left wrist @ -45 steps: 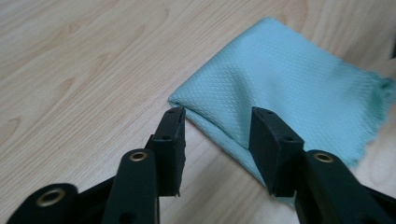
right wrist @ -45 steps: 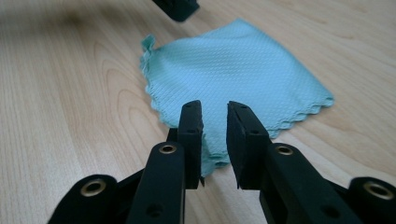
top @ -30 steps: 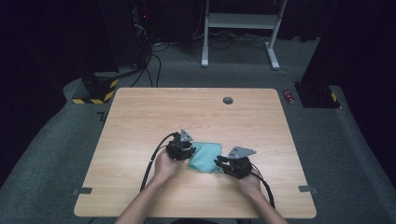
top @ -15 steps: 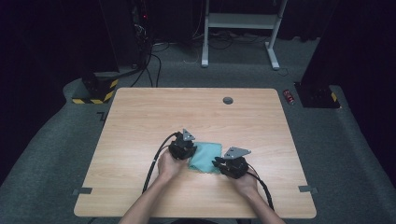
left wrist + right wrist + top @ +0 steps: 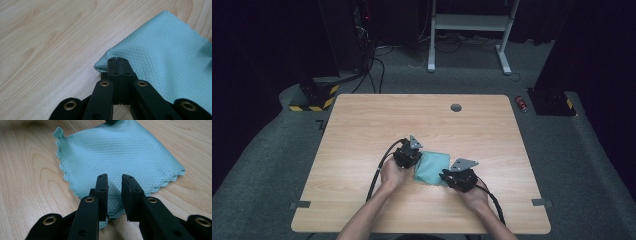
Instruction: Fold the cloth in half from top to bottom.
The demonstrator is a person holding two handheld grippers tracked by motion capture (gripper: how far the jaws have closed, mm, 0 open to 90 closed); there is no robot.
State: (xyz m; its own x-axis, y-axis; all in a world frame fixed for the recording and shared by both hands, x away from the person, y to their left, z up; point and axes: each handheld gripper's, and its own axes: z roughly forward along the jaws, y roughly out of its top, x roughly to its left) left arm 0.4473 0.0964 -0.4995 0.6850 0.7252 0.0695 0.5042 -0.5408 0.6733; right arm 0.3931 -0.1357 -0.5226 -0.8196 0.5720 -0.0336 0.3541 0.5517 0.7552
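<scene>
High view | one teal cloth [image 5: 432,167] | two grippers: left gripper [image 5: 411,159] just clamped cloth corner, right gripper [image 5: 446,176] narrowly apart

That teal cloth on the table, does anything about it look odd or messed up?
Nothing damaged. The teal waffle-textured cloth lies folded on the wooden table, mostly flat, but its far left corner curls up. The left tool is shut on one edge; the right tool is open over the scalloped near edge.

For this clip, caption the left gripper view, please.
Left gripper shut on a corner of the teal cloth lying on the wooden table.
</scene>
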